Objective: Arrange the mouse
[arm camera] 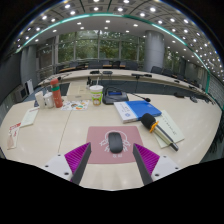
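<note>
A dark grey mouse (114, 143) lies on a pink mouse pad (99, 137) on the pale table, just ahead of my fingers and centred between them. My gripper (112, 160) is open and empty, its magenta pads (77, 154) spread wide on either side, short of the mouse. The fingers do not touch the mouse.
A blue book (144, 108) and a white box (126, 111) lie beyond the pad to the right, with an orange-handled tool (152, 124) beside them. Bottles and a cup (96, 94) stand at the far left. Papers (29, 117) lie left. Chairs and windows fill the background.
</note>
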`<control>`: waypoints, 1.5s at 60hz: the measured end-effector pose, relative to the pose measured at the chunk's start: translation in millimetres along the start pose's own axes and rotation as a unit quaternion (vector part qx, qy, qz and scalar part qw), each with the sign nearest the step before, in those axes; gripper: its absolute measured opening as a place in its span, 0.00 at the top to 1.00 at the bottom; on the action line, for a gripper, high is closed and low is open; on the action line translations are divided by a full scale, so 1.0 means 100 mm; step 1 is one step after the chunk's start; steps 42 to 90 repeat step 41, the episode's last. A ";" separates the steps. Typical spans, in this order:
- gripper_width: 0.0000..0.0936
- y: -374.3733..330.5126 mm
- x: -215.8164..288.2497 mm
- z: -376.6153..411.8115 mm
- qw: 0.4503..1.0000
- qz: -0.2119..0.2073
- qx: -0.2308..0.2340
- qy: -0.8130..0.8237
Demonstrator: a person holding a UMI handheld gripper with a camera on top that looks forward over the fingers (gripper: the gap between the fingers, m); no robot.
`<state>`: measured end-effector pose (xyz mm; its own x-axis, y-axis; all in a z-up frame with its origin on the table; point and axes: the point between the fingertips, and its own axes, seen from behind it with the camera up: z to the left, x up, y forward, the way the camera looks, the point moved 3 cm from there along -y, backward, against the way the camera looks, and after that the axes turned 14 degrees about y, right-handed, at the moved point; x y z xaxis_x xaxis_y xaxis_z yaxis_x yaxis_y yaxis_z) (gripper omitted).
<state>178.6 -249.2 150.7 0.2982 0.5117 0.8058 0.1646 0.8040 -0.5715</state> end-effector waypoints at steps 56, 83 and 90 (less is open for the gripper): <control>0.08 -2.30 -0.49 0.18 0.999 -0.034 -0.004 -0.008; 0.08 -2.30 -0.49 0.18 0.999 -0.034 -0.004 -0.008; 0.08 -2.30 -0.49 0.18 0.999 -0.034 -0.004 -0.008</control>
